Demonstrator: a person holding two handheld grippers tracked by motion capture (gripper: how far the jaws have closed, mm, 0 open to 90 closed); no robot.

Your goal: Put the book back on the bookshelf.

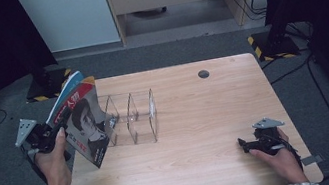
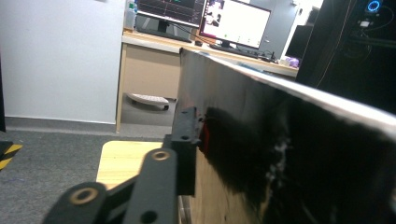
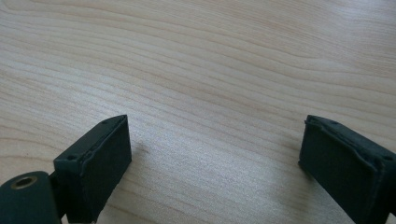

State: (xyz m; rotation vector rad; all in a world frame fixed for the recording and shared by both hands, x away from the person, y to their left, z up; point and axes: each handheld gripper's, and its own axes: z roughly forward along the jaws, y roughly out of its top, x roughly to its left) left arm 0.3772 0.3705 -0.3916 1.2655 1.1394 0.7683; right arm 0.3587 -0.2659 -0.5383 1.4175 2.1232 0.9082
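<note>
A magazine (image 1: 85, 126) with a portrait and a red title on its cover hangs tilted over the table's left edge, and my left gripper (image 1: 57, 128) is shut on its left side. In the left gripper view its dark glossy cover (image 2: 289, 154) rises on the right, with one black jaw of the left gripper (image 2: 198, 135) pressed against it and the other jaw hidden behind. A clear acrylic divider rack (image 1: 132, 119) stands just right of the magazine. My right gripper (image 1: 245, 144) rests low near the table's front right corner, open (image 3: 215, 158) over bare wood.
The wooden table (image 1: 197, 117) has a round cable hole (image 1: 203, 74) at the back. Black stands with yellow-striped bases (image 1: 266, 47) sit on the grey carpet behind it. Desks with monitors (image 2: 233, 21) stand farther back.
</note>
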